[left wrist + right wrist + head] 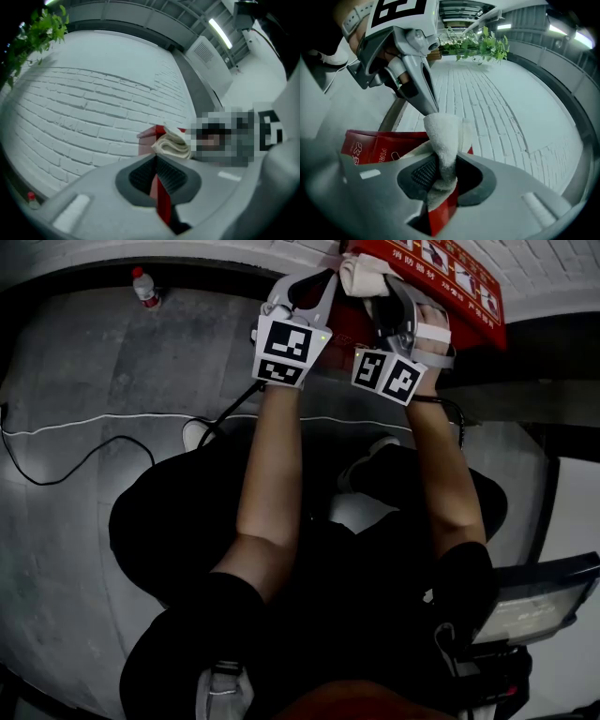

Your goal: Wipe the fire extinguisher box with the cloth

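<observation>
The red fire extinguisher box (pixel 448 279) stands against the white brick wall at the top right of the head view. A folded off-white cloth (pixel 360 272) lies against its upper left corner, and my right gripper (pixel 382 294) is shut on it. In the right gripper view the cloth (pixel 442 140) is pinched between the dark pads, with the red box (pixel 377 146) behind. My left gripper (pixel 312 287) sits just left of the cloth, its jaws together and holding nothing. The left gripper view shows the box (pixel 148 139) and cloth (pixel 172 143) just past my left gripper (pixel 156 163).
A white brick wall (pixel 93 108) rises behind the box, with green plants (pixel 480 47) along its top. On the grey floor lie a plastic bottle (pixel 144 287) and a white cable (pixel 94 420). A dark case (pixel 536 601) sits by the person's right knee.
</observation>
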`<action>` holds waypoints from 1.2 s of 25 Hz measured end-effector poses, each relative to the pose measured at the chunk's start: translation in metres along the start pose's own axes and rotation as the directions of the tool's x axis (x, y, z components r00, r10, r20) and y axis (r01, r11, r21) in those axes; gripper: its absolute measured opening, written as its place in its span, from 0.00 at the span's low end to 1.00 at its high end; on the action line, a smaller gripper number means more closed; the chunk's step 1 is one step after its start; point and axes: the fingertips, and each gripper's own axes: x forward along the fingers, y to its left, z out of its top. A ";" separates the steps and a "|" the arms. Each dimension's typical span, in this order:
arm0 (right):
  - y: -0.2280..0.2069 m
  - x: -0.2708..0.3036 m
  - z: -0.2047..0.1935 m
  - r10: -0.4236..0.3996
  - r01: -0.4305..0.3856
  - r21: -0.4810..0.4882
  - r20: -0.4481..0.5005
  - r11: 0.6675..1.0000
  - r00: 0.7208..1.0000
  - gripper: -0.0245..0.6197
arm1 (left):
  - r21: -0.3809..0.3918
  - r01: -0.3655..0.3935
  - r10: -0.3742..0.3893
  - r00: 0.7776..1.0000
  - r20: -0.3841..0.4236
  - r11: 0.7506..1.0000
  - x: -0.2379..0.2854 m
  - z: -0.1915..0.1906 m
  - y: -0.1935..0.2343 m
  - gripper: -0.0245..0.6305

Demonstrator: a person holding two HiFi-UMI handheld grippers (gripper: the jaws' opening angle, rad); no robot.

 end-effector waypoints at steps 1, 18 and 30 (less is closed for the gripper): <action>0.002 0.001 0.000 0.003 -0.003 0.005 0.001 1.000 1.000 0.19 | -0.002 -0.001 0.001 1.000 -0.004 1.000 0.000 -0.003 0.000 0.04; 0.120 0.006 0.006 0.245 -0.246 0.061 0.036 0.967 0.969 0.18 | -0.065 -0.066 0.053 0.982 -0.179 0.996 -0.017 -0.103 0.013 0.04; 0.222 0.013 -0.007 0.437 -0.435 0.141 0.020 0.889 0.899 0.17 | -0.062 -0.065 0.044 0.956 -0.291 0.996 -0.029 -0.169 0.011 0.04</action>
